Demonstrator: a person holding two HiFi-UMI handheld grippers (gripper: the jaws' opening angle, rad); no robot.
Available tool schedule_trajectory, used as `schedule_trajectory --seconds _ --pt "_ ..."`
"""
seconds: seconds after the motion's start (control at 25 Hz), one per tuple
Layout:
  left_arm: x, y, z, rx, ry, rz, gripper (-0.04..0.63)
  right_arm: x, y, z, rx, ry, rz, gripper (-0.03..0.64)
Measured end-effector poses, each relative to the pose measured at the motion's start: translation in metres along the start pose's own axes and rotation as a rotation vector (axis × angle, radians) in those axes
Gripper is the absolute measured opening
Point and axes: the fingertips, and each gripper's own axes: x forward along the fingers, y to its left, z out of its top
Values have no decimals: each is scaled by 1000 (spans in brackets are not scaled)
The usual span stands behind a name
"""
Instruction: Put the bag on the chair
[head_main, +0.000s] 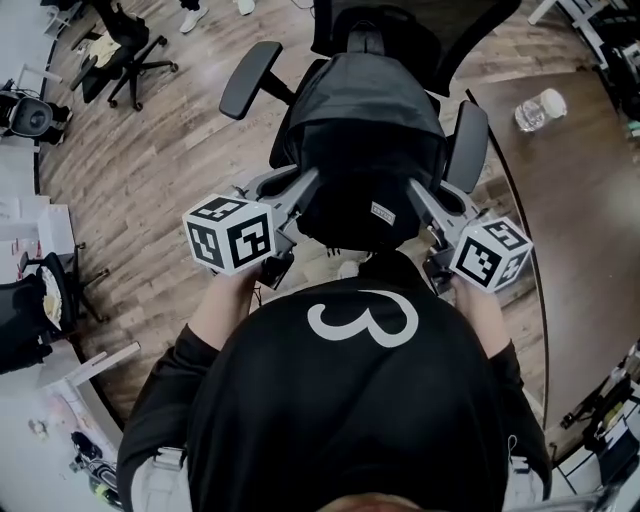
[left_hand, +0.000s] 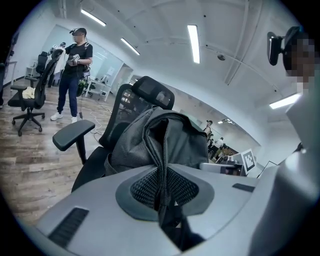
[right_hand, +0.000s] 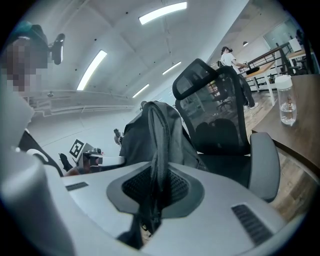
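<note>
A black backpack (head_main: 365, 150) hangs over the seat of a black office chair (head_main: 250, 80), between its two armrests and in front of the backrest. My left gripper (head_main: 303, 192) is shut on a strap at the bag's left side. My right gripper (head_main: 422, 197) is shut on a strap at its right side. In the left gripper view the strap (left_hand: 161, 165) runs down between the closed pads, with the bag (left_hand: 180, 137) and the chair's headrest (left_hand: 152, 92) behind. The right gripper view shows the same: strap (right_hand: 157, 160) pinched, bag (right_hand: 142, 135) against the mesh backrest (right_hand: 217, 112). Whether the bag's bottom rests on the seat is hidden.
A brown table (head_main: 580, 230) stands at the right with a plastic bottle (head_main: 540, 108) on it. Another office chair (head_main: 125, 50) is at the far left on the wooden floor. A person (left_hand: 75, 65) stands far off in the left gripper view. White desks line the left edge.
</note>
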Motion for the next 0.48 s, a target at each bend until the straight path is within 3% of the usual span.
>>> schedule_trajectory --seconds 0.48 --pt "40 -8 23 -9 13 0 57 -3 -33 28 3 18 -6 60"
